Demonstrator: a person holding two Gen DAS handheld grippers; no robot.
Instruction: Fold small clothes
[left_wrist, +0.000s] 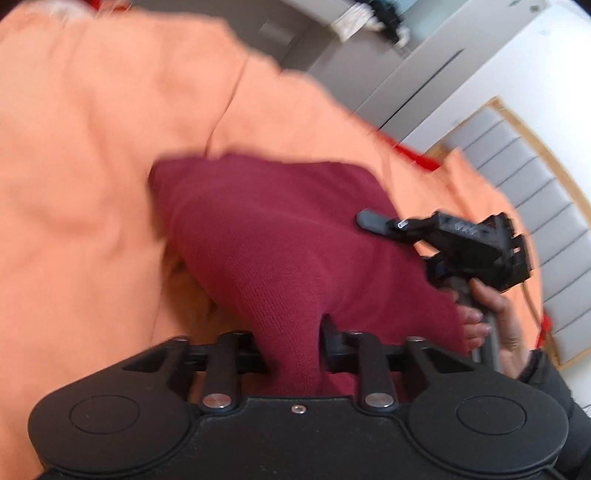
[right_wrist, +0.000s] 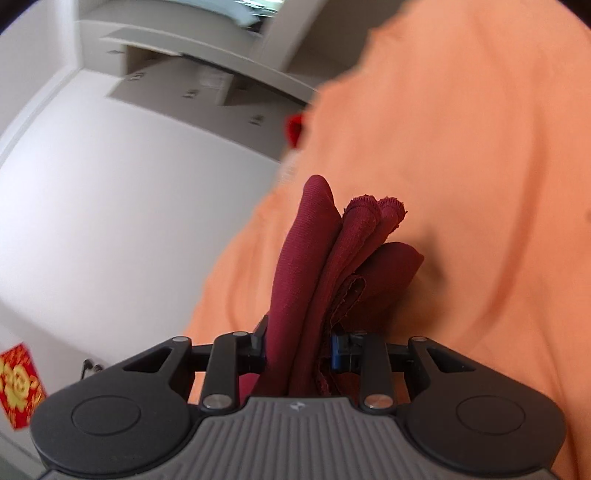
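A dark red knit garment (left_wrist: 280, 229) hangs stretched over an orange sheet (left_wrist: 92, 147). In the left wrist view my left gripper (left_wrist: 291, 343) is shut on its near edge, and the cloth fills the gap between the two fingers. My right gripper (left_wrist: 376, 223) is at the garment's right edge, held by a person's hand (left_wrist: 491, 306). In the right wrist view the right gripper (right_wrist: 299, 343) is shut on a bunch of the dark red garment (right_wrist: 314, 258), whose folded layers and hemmed edges stand up beyond the fingers.
The orange sheet (right_wrist: 461, 166) covers the surface under the garment. White cupboards (left_wrist: 424, 74) stand behind it, and a grey slatted panel in a wooden frame (left_wrist: 535, 192) is on the right. A red and gold paper (right_wrist: 18, 387) lies low on the left.
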